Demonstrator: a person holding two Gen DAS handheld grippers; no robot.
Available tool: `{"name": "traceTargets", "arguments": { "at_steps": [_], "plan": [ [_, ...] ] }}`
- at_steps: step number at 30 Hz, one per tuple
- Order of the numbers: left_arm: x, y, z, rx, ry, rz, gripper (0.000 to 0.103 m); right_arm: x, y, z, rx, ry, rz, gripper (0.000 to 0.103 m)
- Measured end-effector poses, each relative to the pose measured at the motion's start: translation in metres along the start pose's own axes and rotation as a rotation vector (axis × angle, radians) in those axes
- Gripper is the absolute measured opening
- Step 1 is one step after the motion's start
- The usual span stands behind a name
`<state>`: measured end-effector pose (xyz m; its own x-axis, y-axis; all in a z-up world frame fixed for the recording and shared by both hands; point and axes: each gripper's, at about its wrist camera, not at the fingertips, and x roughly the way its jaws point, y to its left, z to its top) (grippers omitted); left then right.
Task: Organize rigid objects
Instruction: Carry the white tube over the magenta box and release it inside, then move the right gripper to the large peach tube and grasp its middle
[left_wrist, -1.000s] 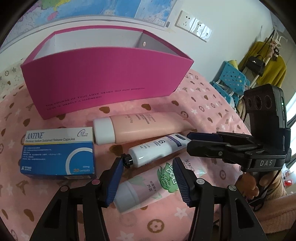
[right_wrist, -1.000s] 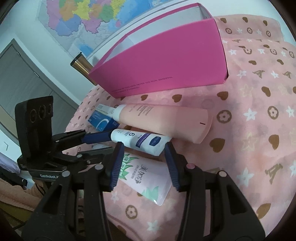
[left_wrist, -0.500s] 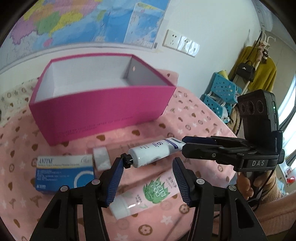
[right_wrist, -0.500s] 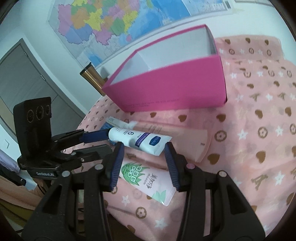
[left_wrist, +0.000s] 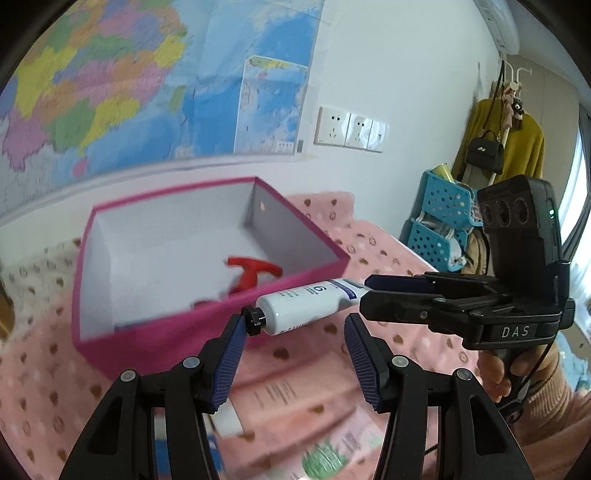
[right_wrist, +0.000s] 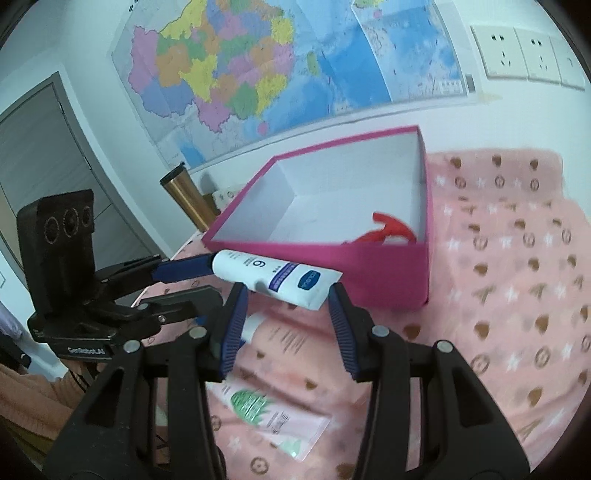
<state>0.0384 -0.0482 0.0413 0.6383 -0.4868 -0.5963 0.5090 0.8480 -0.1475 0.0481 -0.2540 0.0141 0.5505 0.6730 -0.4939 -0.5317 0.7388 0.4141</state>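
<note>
A white tube (left_wrist: 306, 302) marked "6", with a black cap (left_wrist: 255, 319), hangs in the air in front of the pink box (left_wrist: 166, 343). My left gripper (left_wrist: 295, 320) is shut on its cap end, with the cap against the left pad. My right gripper (right_wrist: 287, 291) is shut on the flat tail of the white tube (right_wrist: 280, 275). In the left wrist view the right gripper (left_wrist: 366, 291) pinches the tail from the right. In the right wrist view the left gripper (right_wrist: 214, 277) comes in from the left. A red object (right_wrist: 388, 229) lies inside the pink box (right_wrist: 369, 273).
A pink tube (right_wrist: 288, 339) and an aloe-print tube (right_wrist: 266, 413) lie on the pink patterned cloth (right_wrist: 517, 295) below the grippers. A gold flask (right_wrist: 188, 199) stands left of the box. Blue baskets (left_wrist: 443, 221) stand beyond the table's right edge. A person's hand (left_wrist: 495, 373) holds the right gripper.
Both grippers have risen together and lifted the white tube off the cloth to the height of the box's front rim. The inside of the box and the red object have come into view.
</note>
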Motion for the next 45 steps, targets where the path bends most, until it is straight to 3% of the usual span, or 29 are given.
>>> {"name": "traceTargets", "arguments": {
  "at_steps": [6, 14, 30, 45],
  "plan": [
    [0.019, 0.006, 0.023, 0.022, -0.008, 0.037, 0.055, 0.007, -0.008, 0.025, -0.033, -0.022, -0.038, 0.048],
    [0.053, 0.024, 0.037, -0.005, 0.043, 0.048, 0.055, 0.028, -0.023, 0.05, -0.048, -0.017, -0.083, 0.048],
    [0.108, 0.042, 0.04, -0.04, 0.136, 0.108, 0.055, 0.064, -0.051, 0.065, -0.03, 0.032, -0.195, 0.048],
    [0.052, 0.039, 0.023, -0.05, 0.032, 0.09, 0.056, 0.02, -0.043, 0.039, -0.004, -0.008, -0.125, 0.048]
  ]
}}
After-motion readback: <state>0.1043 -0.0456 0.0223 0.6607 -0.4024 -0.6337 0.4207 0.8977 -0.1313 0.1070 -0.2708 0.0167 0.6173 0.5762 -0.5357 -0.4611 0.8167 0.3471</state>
